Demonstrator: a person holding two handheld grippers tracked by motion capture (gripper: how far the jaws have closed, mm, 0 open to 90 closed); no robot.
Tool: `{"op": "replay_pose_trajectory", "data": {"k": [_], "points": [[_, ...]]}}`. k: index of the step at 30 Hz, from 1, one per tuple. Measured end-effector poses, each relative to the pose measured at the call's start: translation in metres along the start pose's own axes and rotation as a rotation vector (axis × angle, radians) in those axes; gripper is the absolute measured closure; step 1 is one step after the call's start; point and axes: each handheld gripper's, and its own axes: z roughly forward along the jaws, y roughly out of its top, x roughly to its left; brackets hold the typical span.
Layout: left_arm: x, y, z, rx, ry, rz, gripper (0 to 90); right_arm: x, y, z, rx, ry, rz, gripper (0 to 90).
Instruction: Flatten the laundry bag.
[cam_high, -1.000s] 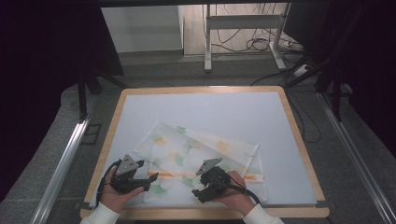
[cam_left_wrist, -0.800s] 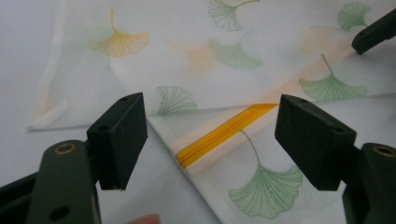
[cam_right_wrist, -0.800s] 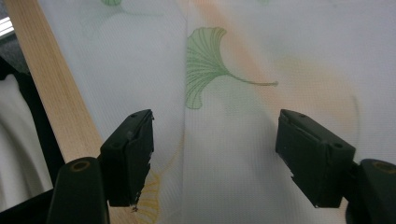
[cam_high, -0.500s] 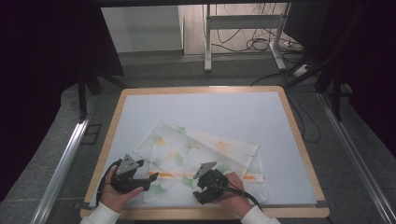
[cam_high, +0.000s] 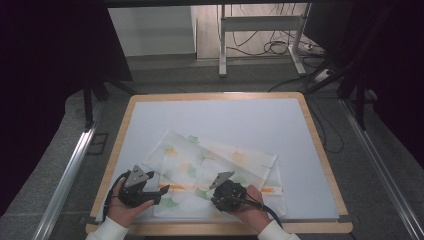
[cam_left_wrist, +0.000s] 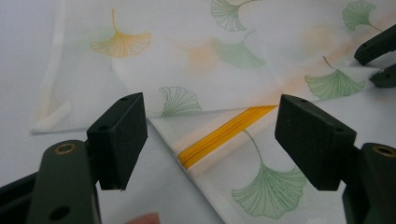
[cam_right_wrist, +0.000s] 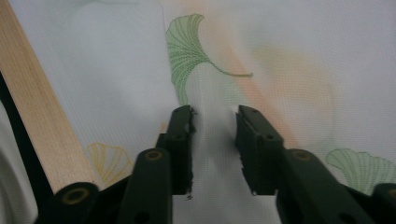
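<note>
In the right gripper view the right gripper (cam_right_wrist: 214, 140) has just been closing its jaws, which now stand a narrow gap apart with a raised fold of the ginkgo-print cloth (cam_right_wrist: 280, 60) between them; whether the pads already press on that fold I cannot tell; just to their left runs the wooden table edge (cam_right_wrist: 32, 107). In the left gripper view the left gripper (cam_left_wrist: 212, 135) has its jaws spread wide and holds nothing; between them lies a cloth corner with a yellow stripe (cam_left_wrist: 224, 135), flat on the white table surface (cam_left_wrist: 159, 186). From the high view the cloth (cam_high: 220, 165) lies loosely folded on the near half of the white table (cam_high: 225, 120); the left gripper (cam_high: 161, 189) sits at its near left corner, the right gripper (cam_high: 216, 187) over its near edge, the two well apart; both hands enter from the bottom.
</note>
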Motion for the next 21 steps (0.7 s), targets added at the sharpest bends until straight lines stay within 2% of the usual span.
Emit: {"op": "replay_pose_trajectory", "data": {"k": [2,8,10,15,16,21], "points": [[0.000,0.000,0.000,0.001,0.000,0.001,25.2,-0.001,0.000,0.000,-0.004,-0.002,-0.002,77.3],[0.000,0.000,0.000,0.001,-0.002,0.003,25.2,-0.004,-0.002,0.000,-0.020,-0.012,0.006,86.8],[0.000,0.000,0.000,-0.001,-0.004,0.003,25.2,-0.005,-0.002,-0.001,-0.019,-0.008,0.009,87.7],[0.000,0.000,0.001,0.004,-0.009,0.003,25.3,-0.006,0.000,-0.006,-0.072,0.019,0.023,88.3],[0.000,0.000,0.001,0.004,-0.008,0.003,25.3,-0.006,0.001,-0.009,-0.093,0.016,0.022,88.3],[0.001,0.000,0.002,0.007,-0.008,0.004,25.3,-0.009,0.003,-0.015,-0.123,0.013,0.030,88.5]]}}
